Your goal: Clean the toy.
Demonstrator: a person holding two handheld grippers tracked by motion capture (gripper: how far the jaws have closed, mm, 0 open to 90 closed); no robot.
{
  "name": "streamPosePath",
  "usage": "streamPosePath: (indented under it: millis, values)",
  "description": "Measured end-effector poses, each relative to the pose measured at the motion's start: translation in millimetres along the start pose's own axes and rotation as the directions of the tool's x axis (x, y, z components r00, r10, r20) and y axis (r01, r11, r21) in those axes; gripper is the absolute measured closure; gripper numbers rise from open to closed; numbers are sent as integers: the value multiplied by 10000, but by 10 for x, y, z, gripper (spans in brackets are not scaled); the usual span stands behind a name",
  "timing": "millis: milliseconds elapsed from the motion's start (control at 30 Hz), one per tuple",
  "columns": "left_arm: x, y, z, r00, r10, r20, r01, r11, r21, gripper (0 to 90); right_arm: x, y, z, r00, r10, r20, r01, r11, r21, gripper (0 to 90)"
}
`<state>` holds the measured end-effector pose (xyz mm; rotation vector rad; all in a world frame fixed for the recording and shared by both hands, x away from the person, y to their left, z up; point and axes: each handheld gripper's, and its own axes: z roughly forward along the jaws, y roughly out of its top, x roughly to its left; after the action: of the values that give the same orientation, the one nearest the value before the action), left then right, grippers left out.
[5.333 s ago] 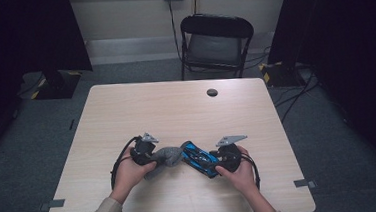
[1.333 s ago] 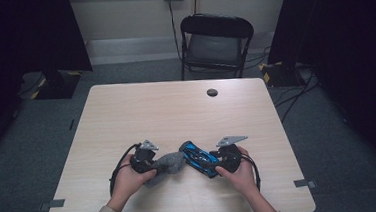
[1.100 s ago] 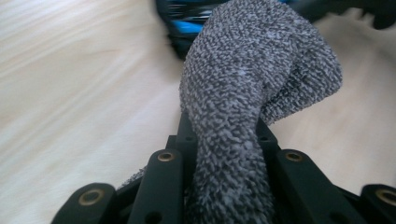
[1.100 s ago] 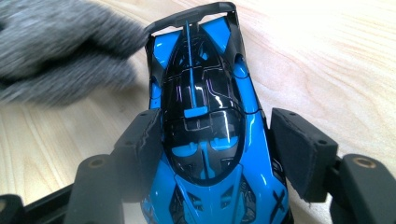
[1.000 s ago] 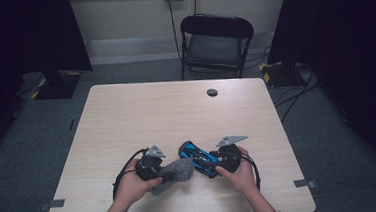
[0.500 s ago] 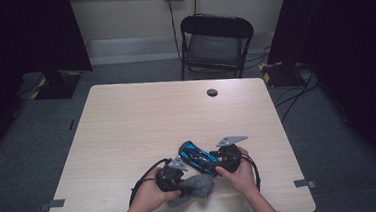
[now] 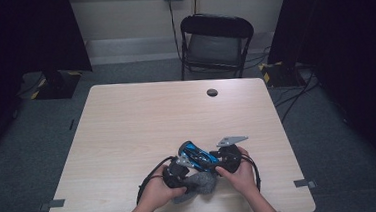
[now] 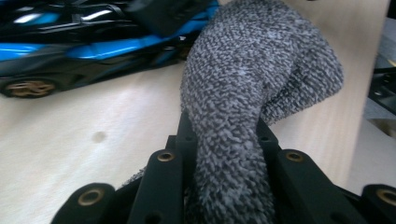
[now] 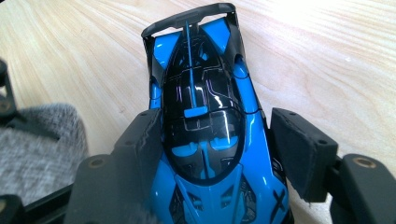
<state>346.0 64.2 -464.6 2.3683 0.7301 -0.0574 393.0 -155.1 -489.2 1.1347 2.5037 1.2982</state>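
A blue and black toy car lies near the table's front edge, gripped from its right end by my right gripper. In the right gripper view the two pads press the car's flanks just behind the cockpit. My left gripper is shut on a grey knitted cloth, which bunches on the table just in front of the car. The left gripper view shows the cloth pinched between the jaws of the left gripper, its free end touching the car's side.
The pale wooden table has a small black round cap near its far edge. A black folding chair stands behind the table. Cables loop from both grippers near the front edge.
My left hand has carried the grey cloth to the right and toward the front edge, from the car's left end to just in front of it. The right gripper and car have stayed put.
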Motion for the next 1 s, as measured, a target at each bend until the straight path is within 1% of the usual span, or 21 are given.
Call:
streamPosePath:
  millis: [167, 333, 500, 700, 767, 800, 833, 900, 1000]
  values:
    - [115, -33, -53, 9990, -363, -255, 358, 9992, -181, 719, -2, -1, 0, 10000, -27, 5, 27, 10000, -7, 357]
    - [229, -70, -110, 9962, -749, -452, 732, 9966, -384, 719, -2, 0, 0, 10000, -24, 3, 24, 10000, 14, 357]
    - [299, -94, -140, 9942, -910, -574, 887, 9952, -407, 718, -2, 0, -1, 10000, -18, 0, 18, 10000, 10, 356]
    - [380, -115, -194, 9910, -1051, -828, 1016, 9938, -449, 719, -2, 0, -1, 10000, -20, -1, 20, 10000, 11, 357]
    - [411, -127, -218, 9884, -1139, -1005, 1094, 9928, -488, 719, -3, -1, -1, 10000, -21, -2, 21, 10000, 4, 356]
    - [432, -136, -232, 9865, -1247, -1061, 1194, 9913, -553, 719, -3, -2, -1, 10000, -19, -3, 19, 10000, 1, 356]
    - [451, -144, -244, 9860, -1304, -1036, 1248, 9904, -591, 719, -3, -2, -1, 10000, -19, -3, 19, 10000, -3, 357]
    - [489, -165, -268, 9831, -1457, -1111, 1396, 9883, -614, 719, -3, -1, -1, 10000, -20, -4, 20, 10000, 6, 357]
    - [520, -184, -283, 9824, -1525, -1080, 1466, 9873, -608, 719, -3, 0, -1, 10000, -15, -11, 15, 10000, 11, 356]
